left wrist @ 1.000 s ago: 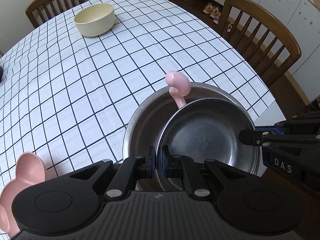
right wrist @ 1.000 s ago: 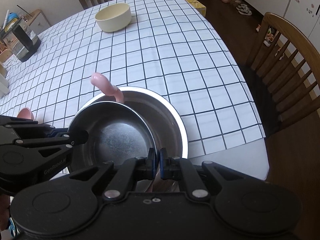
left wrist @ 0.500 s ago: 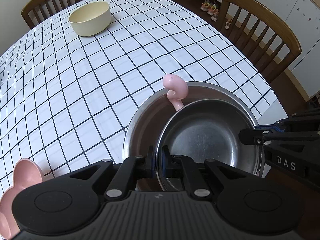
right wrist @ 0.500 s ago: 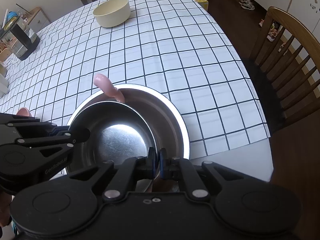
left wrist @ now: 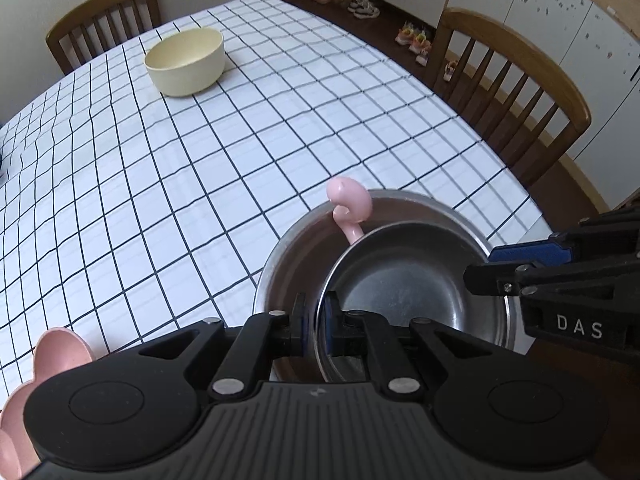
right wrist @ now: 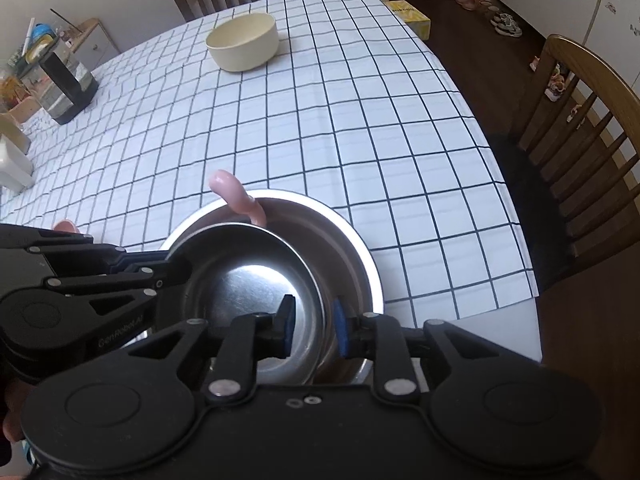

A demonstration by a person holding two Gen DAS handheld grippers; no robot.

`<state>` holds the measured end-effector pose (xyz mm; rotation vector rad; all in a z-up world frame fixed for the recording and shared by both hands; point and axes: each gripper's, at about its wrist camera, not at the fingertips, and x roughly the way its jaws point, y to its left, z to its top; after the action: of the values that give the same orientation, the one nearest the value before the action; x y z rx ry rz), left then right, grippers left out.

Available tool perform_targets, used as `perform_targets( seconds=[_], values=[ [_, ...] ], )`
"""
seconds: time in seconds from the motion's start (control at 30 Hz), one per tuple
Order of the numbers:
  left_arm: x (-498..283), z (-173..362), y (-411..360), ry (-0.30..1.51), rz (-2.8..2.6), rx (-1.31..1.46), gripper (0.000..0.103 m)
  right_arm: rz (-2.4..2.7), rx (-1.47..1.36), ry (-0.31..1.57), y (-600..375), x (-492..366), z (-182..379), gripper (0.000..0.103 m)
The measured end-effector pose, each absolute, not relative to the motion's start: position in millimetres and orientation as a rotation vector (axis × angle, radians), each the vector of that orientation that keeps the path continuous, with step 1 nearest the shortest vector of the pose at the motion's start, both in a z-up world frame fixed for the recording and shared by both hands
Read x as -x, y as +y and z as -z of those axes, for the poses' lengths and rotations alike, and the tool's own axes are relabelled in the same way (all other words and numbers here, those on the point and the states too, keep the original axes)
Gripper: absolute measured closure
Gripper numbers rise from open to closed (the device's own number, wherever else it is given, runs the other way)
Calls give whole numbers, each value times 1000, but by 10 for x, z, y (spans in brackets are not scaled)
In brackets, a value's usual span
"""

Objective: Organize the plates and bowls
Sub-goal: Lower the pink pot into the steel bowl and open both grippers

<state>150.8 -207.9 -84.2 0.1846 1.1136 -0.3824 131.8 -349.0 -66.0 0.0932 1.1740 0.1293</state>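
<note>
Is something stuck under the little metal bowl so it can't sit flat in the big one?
Yes. A pink spoon leans in the big bowl, its handle running down under the small bowl. The small bowl sits tilted over it. The left hand-held gripper pinches its rim; the right hand-held gripper has just opened.

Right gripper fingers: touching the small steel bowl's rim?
Apart. The right wrist view shows the right gripper fingers spread, with clear gaps to the small steel bowl rim between them.
</note>
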Motion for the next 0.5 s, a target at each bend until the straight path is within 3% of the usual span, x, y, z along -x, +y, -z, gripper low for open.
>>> perform_targets(
  seconds=[0.5],
  values=[
    [-1428, 318, -1858, 912, 394, -85, 94, -211, -51, 1056, -3406, -1241, 247, 65]
  ],
)
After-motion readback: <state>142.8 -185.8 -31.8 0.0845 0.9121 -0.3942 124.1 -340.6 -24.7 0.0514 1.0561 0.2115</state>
